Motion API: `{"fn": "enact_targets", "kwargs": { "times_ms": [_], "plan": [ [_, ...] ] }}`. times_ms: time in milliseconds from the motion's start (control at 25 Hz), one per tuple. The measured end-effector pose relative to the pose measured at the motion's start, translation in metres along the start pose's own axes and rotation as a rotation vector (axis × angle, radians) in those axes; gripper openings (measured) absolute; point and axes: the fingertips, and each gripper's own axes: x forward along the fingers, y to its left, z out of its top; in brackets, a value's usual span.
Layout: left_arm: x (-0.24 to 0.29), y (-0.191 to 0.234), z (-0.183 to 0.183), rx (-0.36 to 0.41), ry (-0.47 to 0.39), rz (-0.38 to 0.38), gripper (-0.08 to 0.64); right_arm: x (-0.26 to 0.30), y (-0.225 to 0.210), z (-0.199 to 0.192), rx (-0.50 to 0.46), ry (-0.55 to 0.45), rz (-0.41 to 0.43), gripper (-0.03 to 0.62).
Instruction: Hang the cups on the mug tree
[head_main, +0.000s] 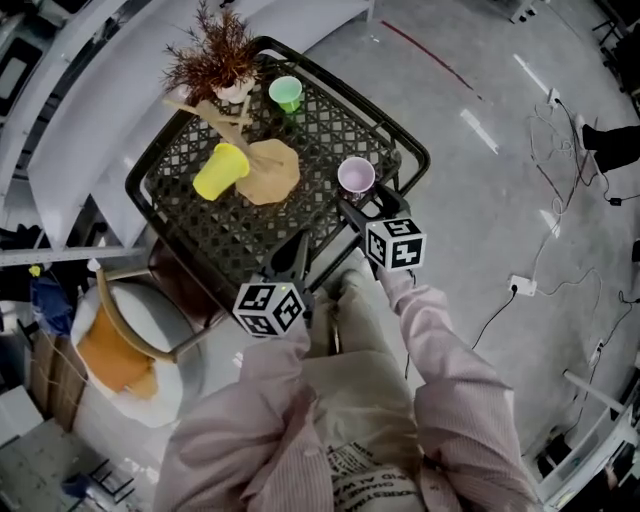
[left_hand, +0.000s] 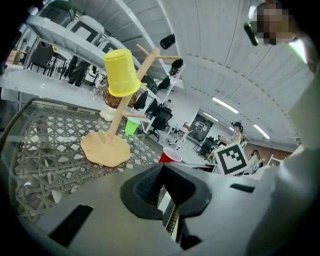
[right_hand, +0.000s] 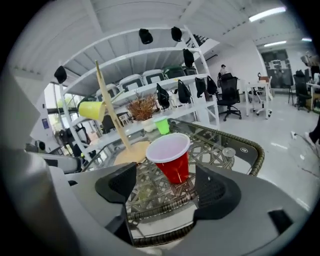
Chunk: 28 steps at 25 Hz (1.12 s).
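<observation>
I'm holding the right gripper (right_hand: 165, 192) with its jaws spread wide. The red cup (right_hand: 170, 157) is standing upright on the table (head_main: 200, 232) just ahead of the gap, ungripped. The left gripper (left_hand: 162, 187) is pressing its jaws together on nothing. The yellow cup (left_hand: 121, 73) is hanging upside down on the mug tree (left_hand: 105, 148). The green cup (head_main: 286, 93) is sitting beyond it.

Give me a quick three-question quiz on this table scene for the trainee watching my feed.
1. Which cup hangs on the mug tree? A red, B yellow, C green.
2. True or false: the left gripper has its jaws wide apart.
3. Fill in: the red cup stands upright just ahead of the ___ gripper's open jaws.
Key: 1 B, the yellow cup. 2 False, they are shut. 3 The right gripper.
</observation>
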Motion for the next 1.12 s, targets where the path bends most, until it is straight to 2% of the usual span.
{"fn": "enact_targets", "kwargs": {
  "times_ms": [240, 400, 680, 1120],
  "plan": [
    [0.019, 0.003, -0.004, -0.022, -0.006, 0.018, -0.002, 0.019, -0.007, 0.002, -0.163, 0.033, 0.000, 0.342],
    [0.025, 0.006, -0.008, -0.032, -0.010, 0.034, -0.002, 0.030, -0.008, 0.001, -0.227, 0.045, 0.018, 0.342],
    [0.028, 0.013, -0.008, -0.046, -0.025, 0.057, -0.002, 0.038, -0.008, 0.003, -0.270, 0.063, 0.002, 0.341],
    [0.023, 0.009, 0.001, -0.052, -0.034, 0.053, -0.002, 0.039, -0.005, 0.015, -0.243, 0.066, 0.001, 0.325]
  ]
}}
